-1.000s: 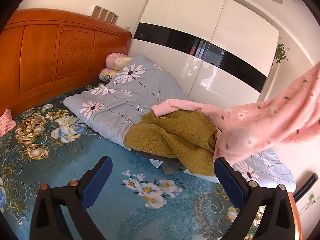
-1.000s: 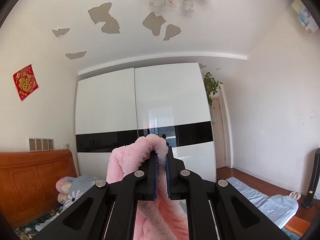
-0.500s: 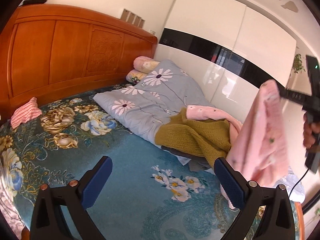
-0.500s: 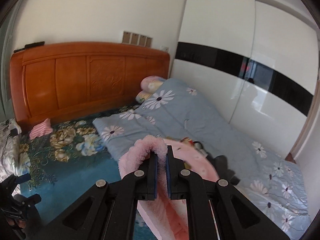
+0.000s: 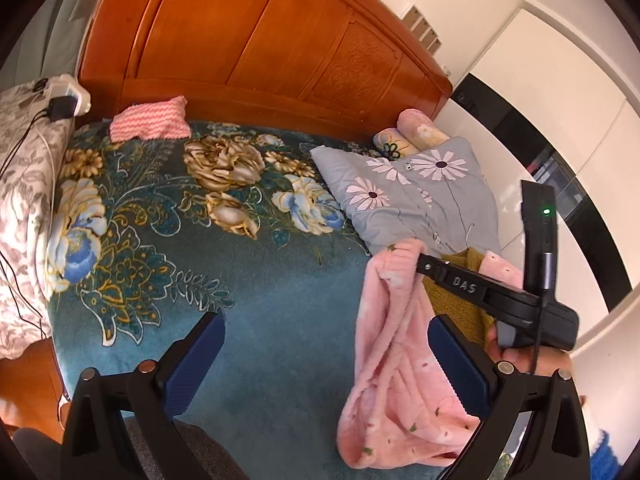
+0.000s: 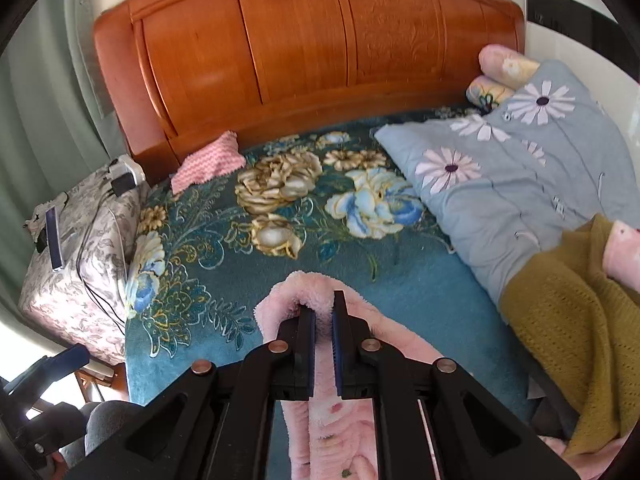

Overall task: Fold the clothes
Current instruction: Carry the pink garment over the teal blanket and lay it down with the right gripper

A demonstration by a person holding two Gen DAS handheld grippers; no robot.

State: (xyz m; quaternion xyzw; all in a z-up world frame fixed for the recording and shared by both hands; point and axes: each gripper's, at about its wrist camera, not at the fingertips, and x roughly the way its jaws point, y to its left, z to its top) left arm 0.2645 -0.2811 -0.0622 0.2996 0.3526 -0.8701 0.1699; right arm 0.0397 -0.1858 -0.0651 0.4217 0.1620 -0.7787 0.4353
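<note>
A fluffy pink garment with small flowers [image 5: 394,364] hangs from my right gripper [image 6: 323,312], which is shut on its top edge [image 6: 308,284]. The right gripper also shows in the left wrist view [image 5: 420,260], holding the garment over the blue floral bedspread [image 5: 248,280]. My left gripper [image 5: 324,344] is open and empty, low over the bed, just left of the hanging garment. A mustard knitted sweater [image 6: 572,320] and another pink piece [image 6: 620,256] lie heaped at the right on the grey daisy quilt [image 6: 512,168].
A wooden headboard [image 6: 312,48] stands at the back. A pink zigzag cloth [image 5: 150,118] lies by it. A floral-covered side table [image 6: 76,248] with a charger and cables stands left of the bed. Rolled pillows [image 5: 416,132] sit at the far corner.
Both views swung down and left toward the headboard. My right gripper brought the pink garment down from high up, clear of the pile, to hang over the bedspread. My left gripper stayed open.
</note>
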